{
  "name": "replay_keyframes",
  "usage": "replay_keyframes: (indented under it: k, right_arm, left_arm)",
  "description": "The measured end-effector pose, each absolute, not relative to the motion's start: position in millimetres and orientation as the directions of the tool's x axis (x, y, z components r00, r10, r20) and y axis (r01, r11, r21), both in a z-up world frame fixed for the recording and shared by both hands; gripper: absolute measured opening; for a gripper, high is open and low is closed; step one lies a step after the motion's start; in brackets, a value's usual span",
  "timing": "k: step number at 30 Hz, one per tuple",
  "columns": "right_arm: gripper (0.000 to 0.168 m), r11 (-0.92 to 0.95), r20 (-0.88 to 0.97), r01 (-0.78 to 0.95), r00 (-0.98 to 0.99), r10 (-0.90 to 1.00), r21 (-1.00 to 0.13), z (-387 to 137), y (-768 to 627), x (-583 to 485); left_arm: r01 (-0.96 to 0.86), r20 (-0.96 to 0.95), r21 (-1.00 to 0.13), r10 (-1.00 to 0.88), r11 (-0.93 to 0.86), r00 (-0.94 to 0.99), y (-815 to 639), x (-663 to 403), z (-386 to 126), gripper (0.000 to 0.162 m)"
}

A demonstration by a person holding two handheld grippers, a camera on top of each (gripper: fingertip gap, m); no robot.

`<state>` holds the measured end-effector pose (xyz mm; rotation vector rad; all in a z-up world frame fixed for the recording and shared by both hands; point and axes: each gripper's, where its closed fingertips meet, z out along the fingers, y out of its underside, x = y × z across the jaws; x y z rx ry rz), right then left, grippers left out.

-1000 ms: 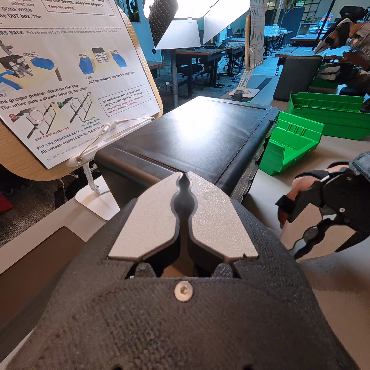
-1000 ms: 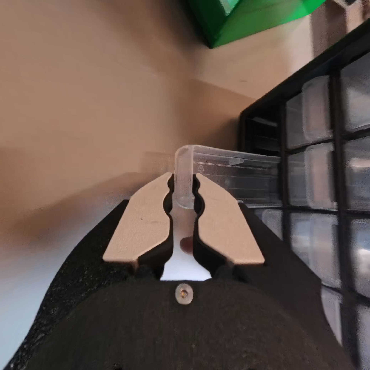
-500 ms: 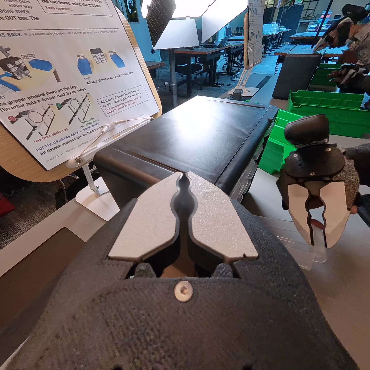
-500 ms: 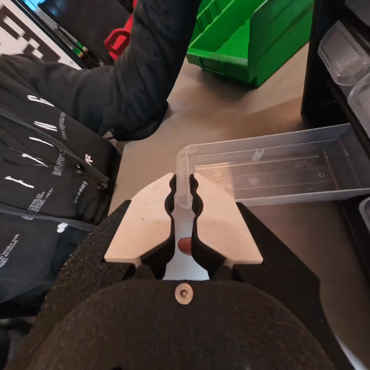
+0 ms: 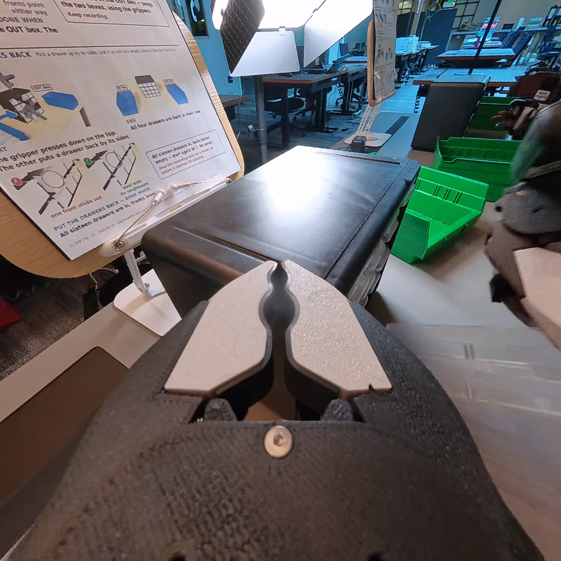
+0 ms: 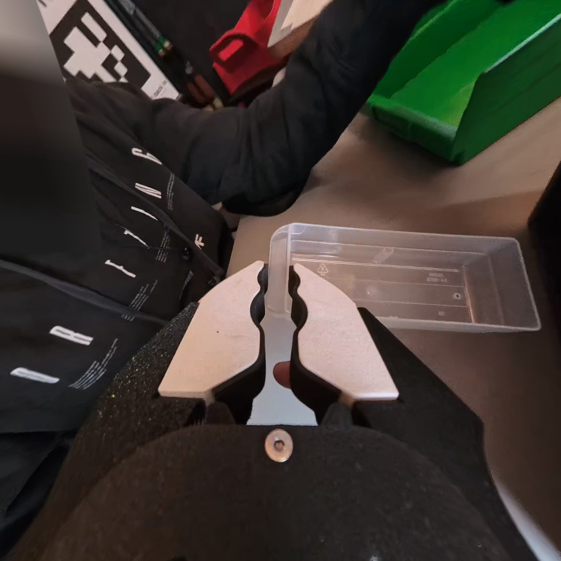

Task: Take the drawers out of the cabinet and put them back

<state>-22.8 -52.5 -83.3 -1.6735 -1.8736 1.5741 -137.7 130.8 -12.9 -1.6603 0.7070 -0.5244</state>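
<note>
While the right gripper pinches the ribbed front handle of a clear plastic drawer, its fingers stand narrow, with only that thin tab between them. From the tips the drawer stretches away to the right, empty and wholly out in the open above the tan table. Left of the fingers is a person's dark jacket, and a dark sleeve crosses beyond the drawer. Farther off, up and to the right, stands a green bin.

On the other side, the left gripper has its fingers pressed together at the tips, holding nothing. Just past the tips lies the flat top of the black cabinet, and I cannot tell whether the tips touch it. Clear drawer fronts show along the cabinet's right edge. Left of the fingers, an instruction sheet rests on a wooden stand. Right of them, blurred at the picture's edge, the other gripper shows above a smeared clear shape that I cannot make out. Beyond the cabinet to the right sit more green bins.
</note>
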Motion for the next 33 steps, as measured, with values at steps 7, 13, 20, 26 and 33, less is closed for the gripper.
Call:
replay_keyframes:
  k: [7,13,20,26,33]
  right_arm:
    - [0.012,-0.274,-0.34,0.395,-0.107,0.934,-0.877,-33.0,-45.7,27.4]
    - [0.015,-0.383,-0.277,0.256,0.369,0.887,-0.887,11.7,43.1,92.4]
    - [0.007,-0.462,-0.237,0.196,0.652,0.72,-0.865,4.7,133.1,156.1]
    - [0.007,-0.569,-0.175,0.131,0.876,0.451,-0.812,-62.2,214.1,218.7]
    - [0.007,-0.663,-0.179,0.062,0.941,0.289,-0.746,-138.0,264.0,246.3]
  left_arm:
    - [-0.161,-0.031,-0.979,-0.699,-0.122,0.715,130.7,-137.6,-13.0,0.0]
    - [-0.174,-0.043,-0.978,-0.695,-0.118,0.717,129.9,-136.9,-13.0,0.0]
    - [-0.181,-0.051,-0.977,-0.696,-0.115,0.716,129.1,-136.8,-12.9,0.0]
    - [-0.177,-0.046,-0.977,-0.699,-0.116,0.714,128.9,-136.7,-12.9,0.0]
    - [-0.167,-0.037,-0.979,-0.704,-0.117,0.71,128.9,-136.5,-12.9,0.0]
